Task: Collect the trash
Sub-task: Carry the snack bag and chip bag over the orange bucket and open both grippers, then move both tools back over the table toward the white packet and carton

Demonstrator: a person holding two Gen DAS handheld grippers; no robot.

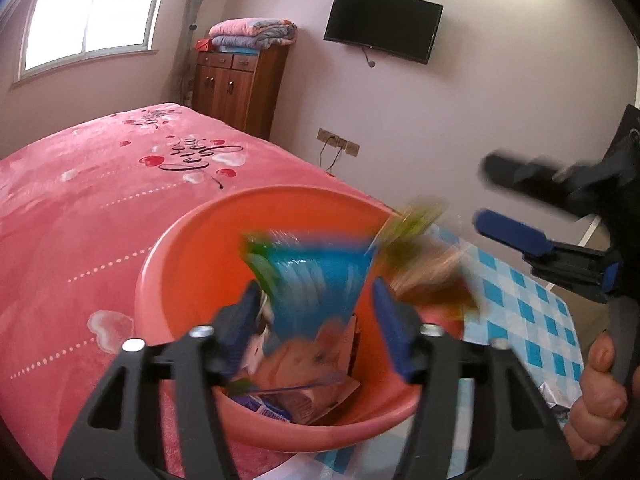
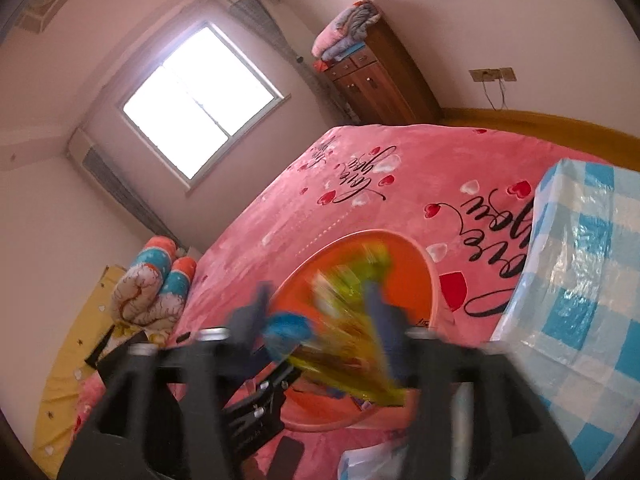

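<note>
An orange basin stands on the pink bed, with cardboard and wrappers lying in it. My left gripper is open over the basin. A blurred blue wrapper hangs loose between its fingers. My right gripper is open at the basin's right side. In the left wrist view nothing sits between its blue pads. A blurred green and yellow wrapper is over the basin's right rim, in front of the right gripper's fingers.
The pink heart-print blanket covers the bed. A blue-checked cloth lies right of the basin. A person's hand holds the right gripper. A wooden cabinet stands by the far wall. Rolled bedding lies at the bed's left end.
</note>
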